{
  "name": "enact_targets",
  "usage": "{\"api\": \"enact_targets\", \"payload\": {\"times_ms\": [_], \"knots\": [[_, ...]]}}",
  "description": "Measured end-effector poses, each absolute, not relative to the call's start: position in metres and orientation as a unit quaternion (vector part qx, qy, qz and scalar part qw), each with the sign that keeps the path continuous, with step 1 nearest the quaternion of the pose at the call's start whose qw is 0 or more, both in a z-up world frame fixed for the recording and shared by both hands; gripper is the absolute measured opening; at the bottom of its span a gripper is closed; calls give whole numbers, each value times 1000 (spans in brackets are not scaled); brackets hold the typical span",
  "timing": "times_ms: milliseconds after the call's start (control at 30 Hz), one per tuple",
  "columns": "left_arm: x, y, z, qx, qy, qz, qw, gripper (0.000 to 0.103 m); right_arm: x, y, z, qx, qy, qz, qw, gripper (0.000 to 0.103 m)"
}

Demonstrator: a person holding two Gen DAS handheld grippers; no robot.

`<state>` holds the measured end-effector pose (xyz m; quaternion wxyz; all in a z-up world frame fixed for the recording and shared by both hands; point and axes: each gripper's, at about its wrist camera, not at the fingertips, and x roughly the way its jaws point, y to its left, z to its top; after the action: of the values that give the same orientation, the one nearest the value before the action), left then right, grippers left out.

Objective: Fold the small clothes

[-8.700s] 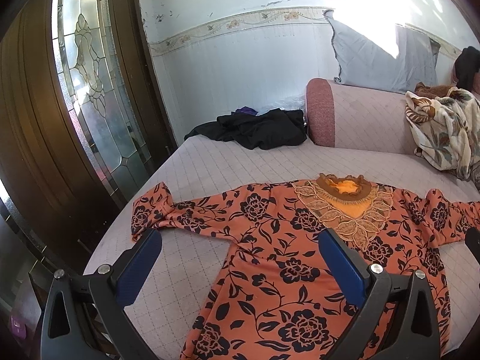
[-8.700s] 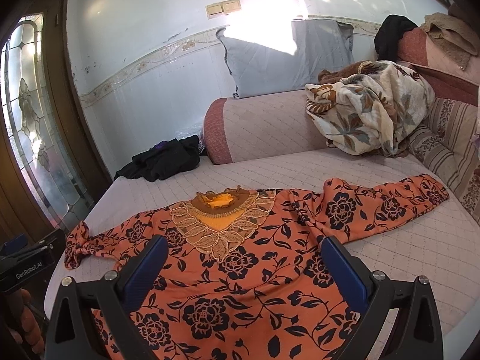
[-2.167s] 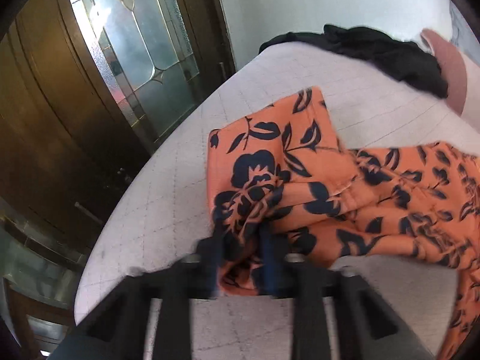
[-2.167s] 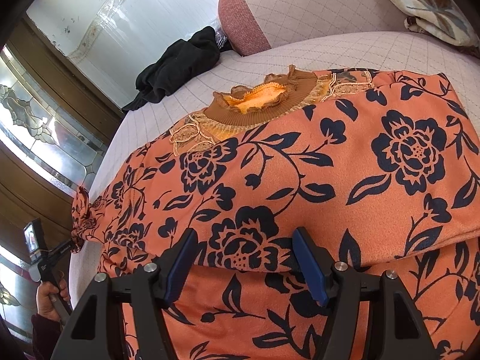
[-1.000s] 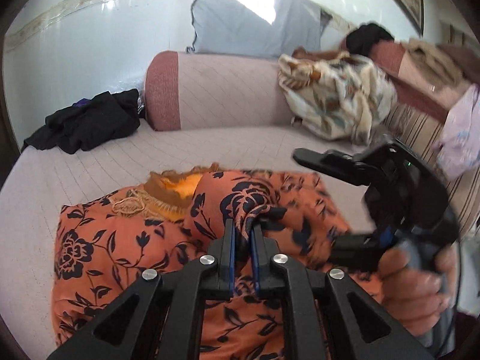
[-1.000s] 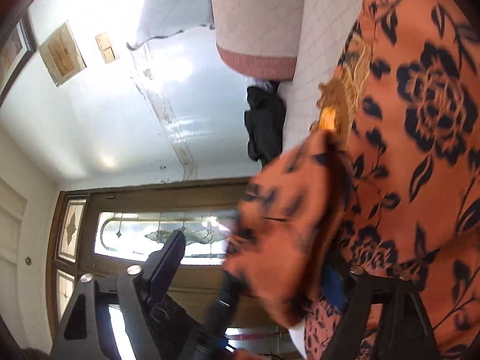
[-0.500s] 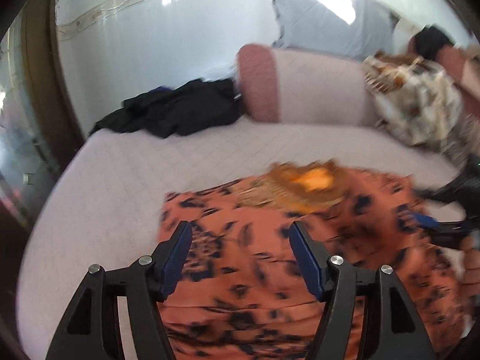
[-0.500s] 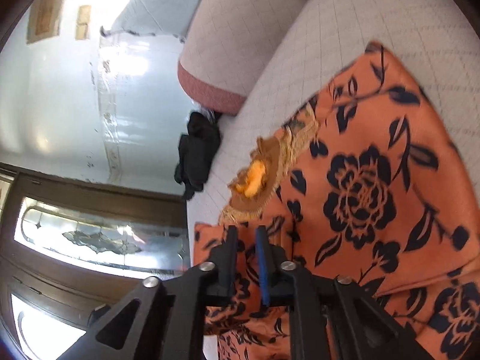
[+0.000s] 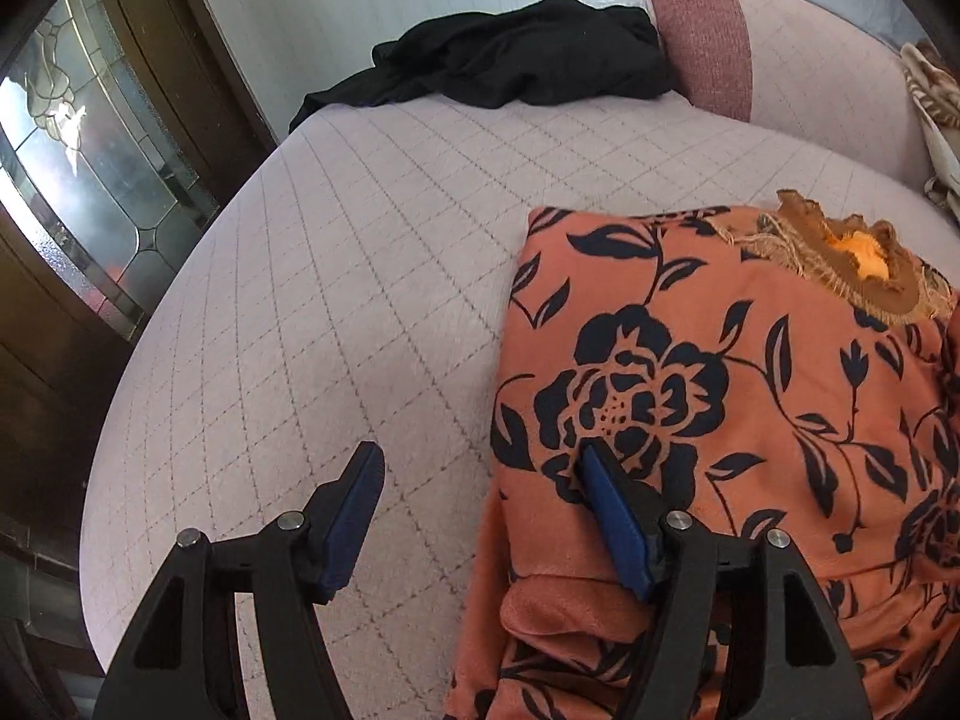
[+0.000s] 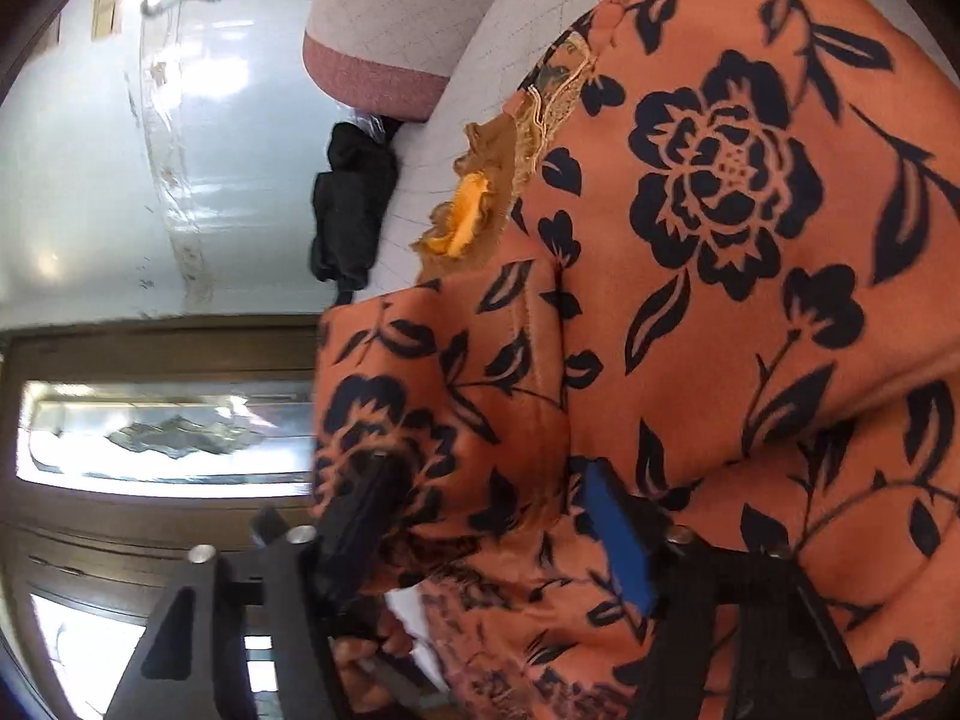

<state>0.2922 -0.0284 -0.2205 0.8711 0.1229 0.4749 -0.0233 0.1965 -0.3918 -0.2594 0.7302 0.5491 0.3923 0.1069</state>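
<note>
An orange blouse with dark blue flowers (image 9: 720, 396) lies on the quilted lilac sofa seat (image 9: 336, 276), both sleeves folded in over its body, its lace collar (image 9: 852, 252) at the far end. My left gripper (image 9: 480, 504) is open and empty at the blouse's left folded edge; its right finger rests on the cloth, its left finger over bare seat. In the tilted right wrist view the blouse (image 10: 720, 192) fills the frame. My right gripper (image 10: 486, 498) is open, with a folded sleeve flap lying loosely between its fingers.
A heap of black clothes (image 9: 510, 54) lies at the seat's far end next to a pink-ended bolster (image 9: 702, 30). A wooden door with leaded glass (image 9: 72, 138) stands to the left. A patterned blanket (image 9: 936, 108) is at the right edge.
My right gripper, shut on the sleeve half a second ago, has opened. My left gripper has dropped lower and shifted to the blouse's left edge, still open.
</note>
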Motion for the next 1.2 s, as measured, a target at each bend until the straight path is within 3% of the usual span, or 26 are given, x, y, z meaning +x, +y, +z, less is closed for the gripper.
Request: {"api": "enact_targets", "payload": {"times_ms": [167, 300, 500, 567, 600, 733, 933, 1200], "knots": [[290, -23, -222, 109, 475, -28, 873, 71, 218, -362, -256, 472, 408, 90, 776, 53], [286, -25, -222, 115, 468, -23, 876, 71, 219, -343, -246, 392, 413, 67, 820, 63], [285, -29, -222, 123, 464, -12, 877, 71, 224, -329, -246, 359, 402, 53, 841, 63], [288, -28, -222, 113, 469, -12, 876, 71, 226, -330, -247, 371, 398, 72, 836, 37], [288, -28, -222, 108, 471, -12, 875, 71, 231, -330, -252, 388, 403, 92, 824, 12], [290, -24, -222, 99, 476, -17, 874, 71, 231, -329, -242, 373, 386, 78, 840, 8], [291, -23, -221, 99, 477, -17, 873, 71, 201, -372, -191, 370, 282, 39, 884, 8], [289, -25, -220, 110, 475, -20, 873, 71, 190, -449, -201, 327, 321, -124, 880, 8]]}}
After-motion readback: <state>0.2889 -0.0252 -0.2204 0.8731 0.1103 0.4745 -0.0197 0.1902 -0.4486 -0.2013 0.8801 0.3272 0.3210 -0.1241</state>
